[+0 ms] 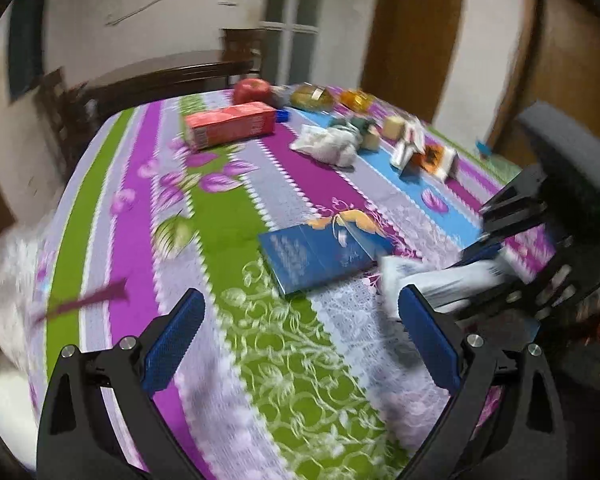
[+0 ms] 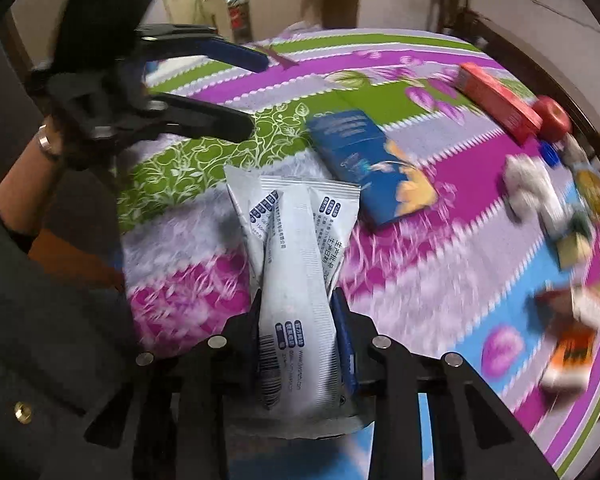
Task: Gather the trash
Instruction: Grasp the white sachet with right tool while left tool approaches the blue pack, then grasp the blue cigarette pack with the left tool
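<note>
Trash in hand is a white wrapper (image 2: 296, 300), pinched between the jaws of our right tool (image 2: 296, 308) above the counter (image 2: 420, 280); our left tool (image 1: 300, 336) hangs wide open and empty. We judge one pickup done, and next needs a bin, perhaps out of frame, before the crumpled wrappers (image 1: 332, 142) farther off.

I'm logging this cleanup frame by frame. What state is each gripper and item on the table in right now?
right gripper: shut on the white wrapper
white wrapper: clamped between the fingers, off the table
left gripper: open, empty, above the tablecloth
blue booklet: flat, closed
red carton: lying on its side
crumpled white bag: resting on the cloth
</note>
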A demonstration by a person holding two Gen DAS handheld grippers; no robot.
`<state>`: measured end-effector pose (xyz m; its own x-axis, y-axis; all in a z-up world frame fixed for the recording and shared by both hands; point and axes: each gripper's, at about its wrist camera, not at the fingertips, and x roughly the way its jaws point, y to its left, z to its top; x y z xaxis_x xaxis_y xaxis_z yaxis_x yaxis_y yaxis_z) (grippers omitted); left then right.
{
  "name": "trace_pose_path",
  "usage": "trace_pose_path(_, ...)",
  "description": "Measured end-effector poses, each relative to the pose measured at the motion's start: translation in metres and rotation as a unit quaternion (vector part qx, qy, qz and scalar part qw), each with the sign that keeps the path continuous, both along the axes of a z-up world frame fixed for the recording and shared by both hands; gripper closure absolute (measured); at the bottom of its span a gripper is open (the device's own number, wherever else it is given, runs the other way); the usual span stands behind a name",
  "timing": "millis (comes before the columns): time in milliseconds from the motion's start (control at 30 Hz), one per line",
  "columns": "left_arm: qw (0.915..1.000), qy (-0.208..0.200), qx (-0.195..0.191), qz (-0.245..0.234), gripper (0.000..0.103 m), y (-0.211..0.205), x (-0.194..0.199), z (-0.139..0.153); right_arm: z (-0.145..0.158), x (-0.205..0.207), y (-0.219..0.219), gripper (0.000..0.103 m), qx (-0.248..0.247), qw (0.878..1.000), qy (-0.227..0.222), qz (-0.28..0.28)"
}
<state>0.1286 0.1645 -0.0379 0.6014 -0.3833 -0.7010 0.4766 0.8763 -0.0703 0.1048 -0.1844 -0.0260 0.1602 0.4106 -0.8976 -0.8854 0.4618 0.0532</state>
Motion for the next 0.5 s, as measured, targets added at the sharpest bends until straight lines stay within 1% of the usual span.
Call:
trace_pose_path(67,0.9989,-0.007,0.035,-0.030,0.009,-0.010,0.009,-0.001,0.003,-0.006,-0.020,0.070,0.019,0.999,0.006,-0.030)
trace_pose_path(133,0.9943,-0.013,0.065,-0.084,0.009,-0.023,0.019,-0.003,0.004,-0.009,-0.038,0.070,0.039,0.997,0.016,-0.062)
trace_pose_path(167,0.9890,-0.012,0.085,-0.120,0.009,-0.032,0.026,-0.007,0.005,-0.011,-0.051,0.070,0.050,0.995,0.023,-0.082)
trace_pose_path(233,0.9804,-0.008,0.114,-0.161,0.009,-0.044,0.035,-0.012,0.007,-0.012,-0.076,0.070,0.073,0.989,0.036,-0.126)
trace_pose_path(300,0.9708,0.007,0.134,-0.199,0.009,-0.054,0.048,-0.019,0.009,-0.014,-0.097,0.070,0.093,0.982,0.047,-0.159)
trace_pose_path(367,0.9639,0.027,0.137,-0.227,0.009,-0.059,0.061,-0.024,0.010,-0.015,-0.114,0.070,0.110,0.974,0.057,-0.189)
trace_pose_path(500,0.9560,0.049,0.131,-0.258,0.009,-0.062,0.076,-0.028,0.009,-0.020,-0.139,0.070,0.133,0.961,0.073,-0.231)
